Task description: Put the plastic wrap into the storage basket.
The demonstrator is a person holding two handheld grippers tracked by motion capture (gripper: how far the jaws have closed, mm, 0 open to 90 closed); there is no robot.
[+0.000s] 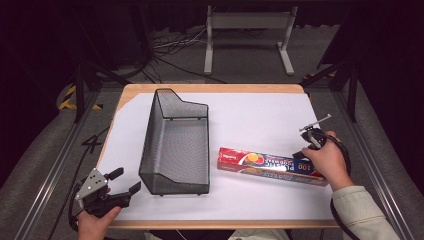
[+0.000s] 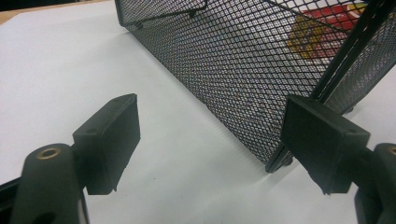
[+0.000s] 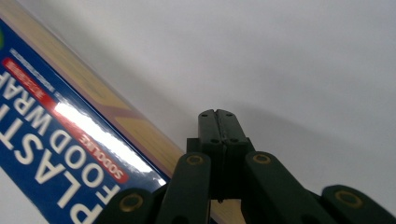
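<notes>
While the left gripper (image 1: 121,187) sits low at the near left corner of the desk (image 1: 260,115), its fingers (image 2: 112,140) stand wide apart with nothing between them. In the left gripper view they frame the near corner of the black mesh basket (image 1: 175,145), close to it but not touching, with bare white desk beneath. Over on the right, the right gripper (image 1: 302,154) is down at the right end of the box (image 1: 272,167) of plastic food wrap, and its fingers (image 3: 217,135) are pressed tight together, holding nothing. In the right gripper view the closed tips hang just over the box's wood-coloured edge; contact can't be made out. The box lies flat on the desk, just right of the basket and outside it.
</notes>
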